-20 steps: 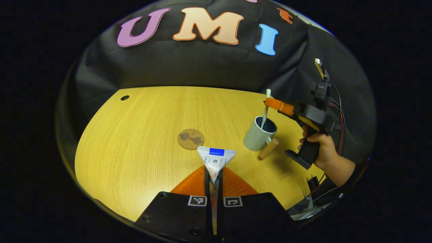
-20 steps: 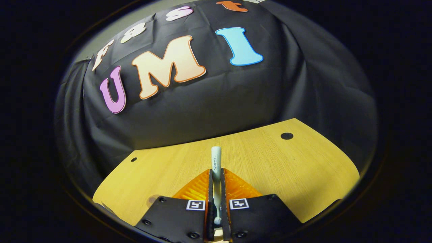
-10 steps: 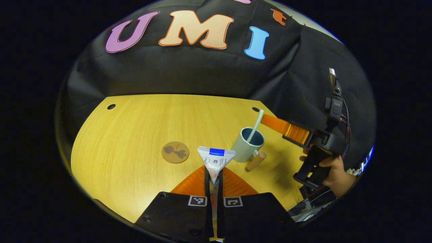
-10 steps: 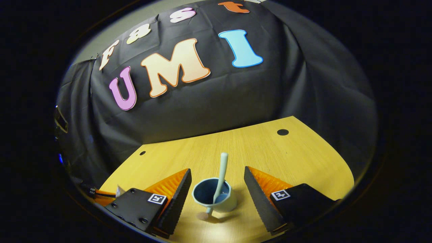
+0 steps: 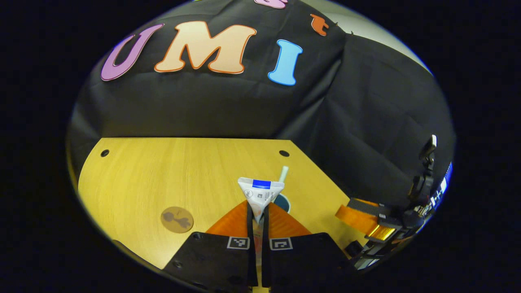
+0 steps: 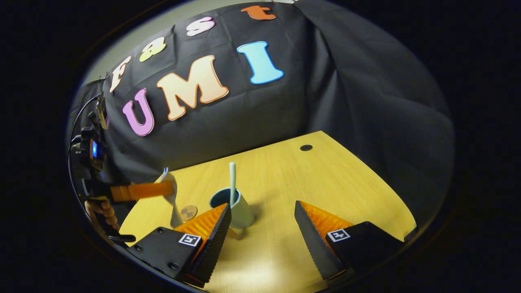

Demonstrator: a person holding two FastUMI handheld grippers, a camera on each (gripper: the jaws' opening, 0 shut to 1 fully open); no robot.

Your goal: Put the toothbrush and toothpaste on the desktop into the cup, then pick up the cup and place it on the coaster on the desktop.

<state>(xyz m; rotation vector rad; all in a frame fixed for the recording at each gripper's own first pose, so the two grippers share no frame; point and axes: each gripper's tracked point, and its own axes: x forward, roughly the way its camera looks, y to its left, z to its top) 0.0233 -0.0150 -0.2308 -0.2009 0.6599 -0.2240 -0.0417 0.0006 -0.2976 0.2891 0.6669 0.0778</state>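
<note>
1. Here the surface (image 6: 350,191) carries the task's things: its broad wooden top leaves room around the cup for both hands to come in.
2. The right tongs (image 6: 262,228) stand spread wide and empty, low over the surface just beside the cup, probably so as to leave a way clear from above.
3. The left tongs (image 5: 257,221) are clenched on the toothpaste (image 5: 260,194), pinching its lower end so that the wide flat end points forward, up off the surface.
4. The cup (image 6: 234,207) stands upright on the surface, not yet on the coaster (image 5: 177,219), which lies apart from it.
5. The toothbrush (image 6: 232,179) stands inside the cup, leaning on its rim.
</note>
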